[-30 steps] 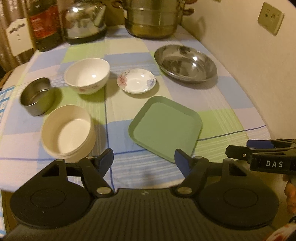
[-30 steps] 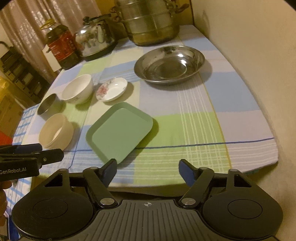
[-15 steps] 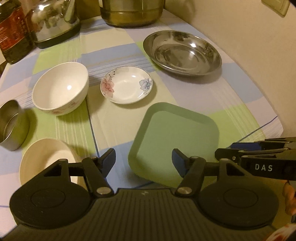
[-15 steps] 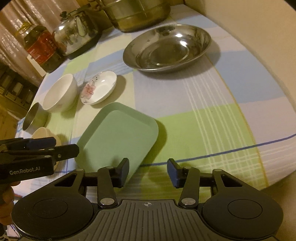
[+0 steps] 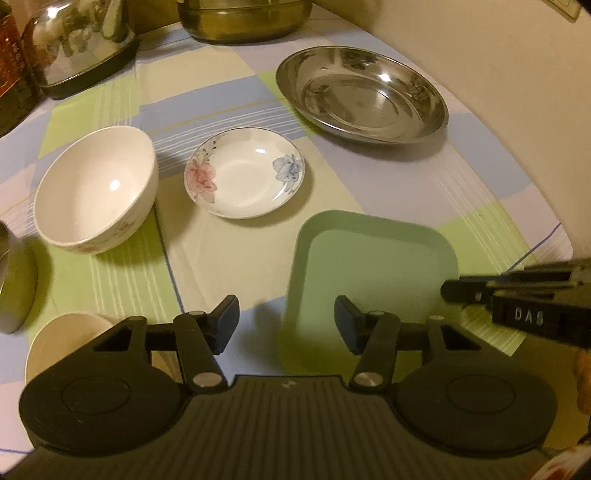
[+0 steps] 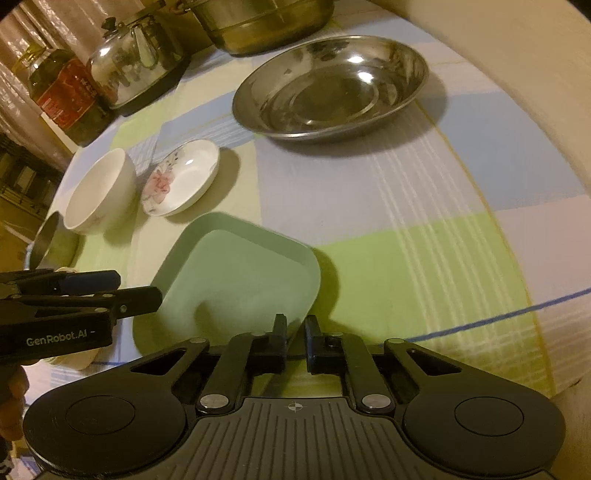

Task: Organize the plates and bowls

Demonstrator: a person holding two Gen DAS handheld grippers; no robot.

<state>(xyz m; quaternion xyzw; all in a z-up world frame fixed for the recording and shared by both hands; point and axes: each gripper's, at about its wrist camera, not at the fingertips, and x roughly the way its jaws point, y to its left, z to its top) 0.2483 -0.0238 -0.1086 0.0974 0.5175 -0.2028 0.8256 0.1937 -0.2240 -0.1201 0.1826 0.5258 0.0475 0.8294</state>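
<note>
The right gripper (image 6: 294,341) had its jaws drawn nearly together around the near corner of the square pale-green plastic plate (image 6: 236,280); whether the pads actually pressed the rim could not be told. The left gripper (image 5: 286,323) was spread wide, holding nothing, poised over the plate's left near edge.

The green plate lay flat near the front of the counter (image 6: 424,192), which was covered in a blue, green and cream checked cloth. Just beyond the plate sat a small white saucer with painted flowers (image 5: 245,172), and just to its left a white ceramic bowl (image 5: 96,189). Farther back, toward the wall, rested a wide shallow stainless-steel dish (image 6: 330,85). At the left edge stood a small steel cup (image 5: 14,280), and a cream-coloured bowl (image 5: 62,343) showed partly behind the left gripper's body. At the rear were a metal kettle (image 6: 136,59), a large steel pot (image 6: 262,22) and a bottle with a red label (image 6: 62,96).
</note>
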